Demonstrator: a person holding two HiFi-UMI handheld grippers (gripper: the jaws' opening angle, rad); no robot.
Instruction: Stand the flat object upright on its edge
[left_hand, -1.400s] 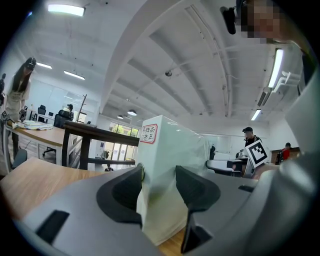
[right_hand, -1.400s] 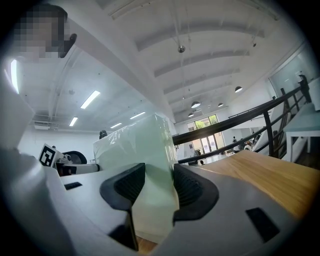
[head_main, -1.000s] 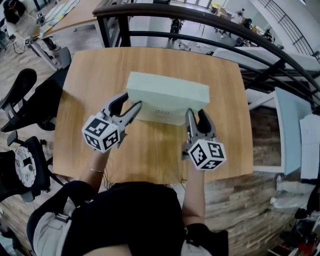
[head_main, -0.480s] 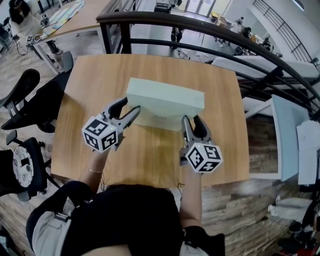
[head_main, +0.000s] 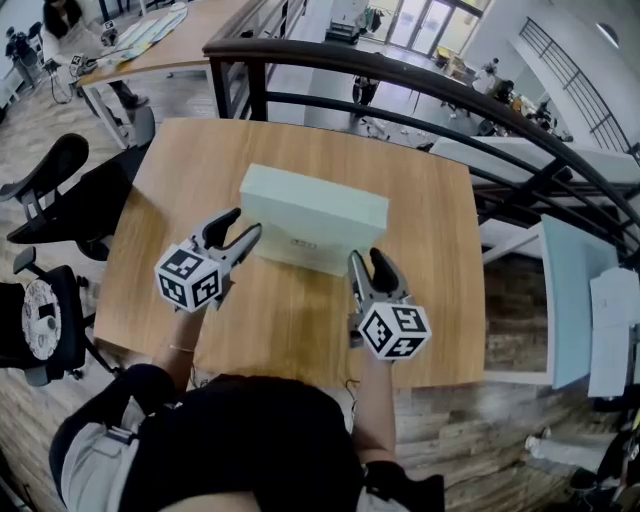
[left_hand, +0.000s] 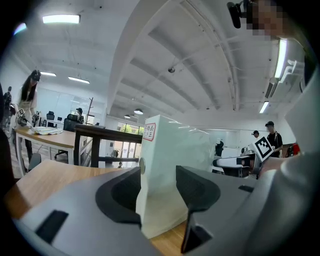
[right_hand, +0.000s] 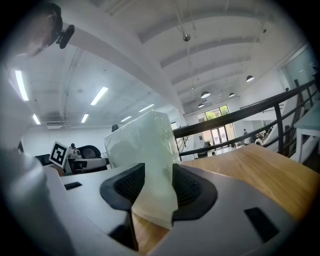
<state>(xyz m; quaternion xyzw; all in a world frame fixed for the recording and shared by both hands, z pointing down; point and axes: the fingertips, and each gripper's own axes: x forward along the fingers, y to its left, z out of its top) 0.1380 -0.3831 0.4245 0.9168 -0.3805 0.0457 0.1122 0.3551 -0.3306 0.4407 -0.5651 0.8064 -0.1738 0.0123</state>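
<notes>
While the pale green flat box is standing edgewise on the wooden table, the left gripper and right gripper are pinching its lower corners, probably needing an even, gentle release.

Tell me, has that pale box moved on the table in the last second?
Yes, slightly, though the camera shifted too: the pale box now sits nearer the left edge of the table, with more bare wood on its right.

Red-framed label on box upper corner, centre of left gripper view: print illegible. Small mark on box front, head view: unreadable.
</notes>
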